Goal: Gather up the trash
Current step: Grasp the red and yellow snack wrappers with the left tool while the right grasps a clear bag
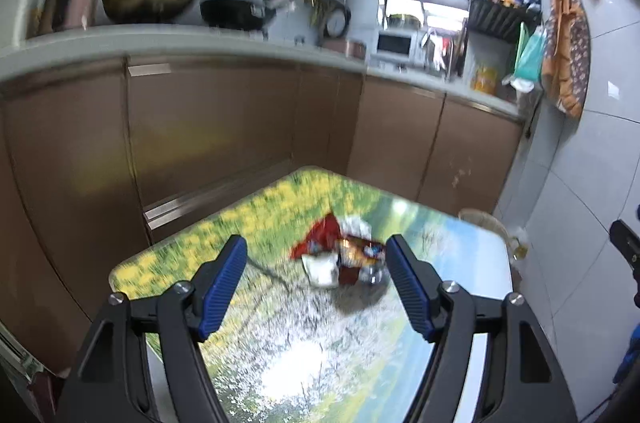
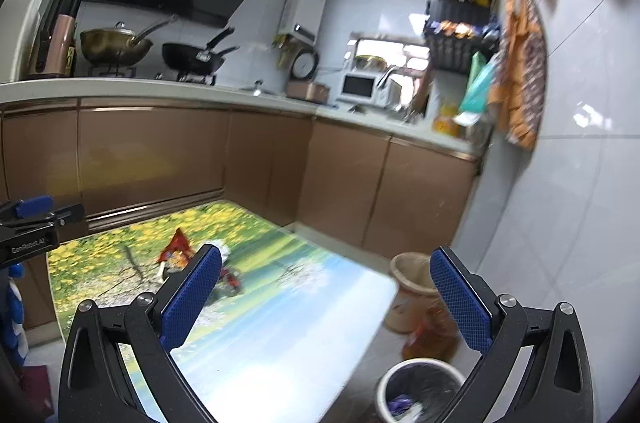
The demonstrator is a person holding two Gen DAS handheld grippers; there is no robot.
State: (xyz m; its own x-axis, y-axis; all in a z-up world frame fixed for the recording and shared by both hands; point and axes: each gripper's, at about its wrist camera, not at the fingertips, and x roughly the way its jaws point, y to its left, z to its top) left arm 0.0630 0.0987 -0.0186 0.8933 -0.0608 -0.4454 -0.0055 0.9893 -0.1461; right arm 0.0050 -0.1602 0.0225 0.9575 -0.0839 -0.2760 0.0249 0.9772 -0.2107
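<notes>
Trash (image 1: 342, 255): crumpled heap of wrappers, a red one on top, white and orange-brown pieces with silvery foil below; blurred.
Place: on the landscape-printed counter (image 1: 280, 363), toward its far edge.
Left gripper (image 1: 316, 263): fingers wide apart, empty, short of the heap.
Right gripper (image 2: 326, 277): fingers spread, holding nothing.
Bin (image 2: 420, 389): on the floor by the counter's right corner, dark liner, scraps inside.
</notes>
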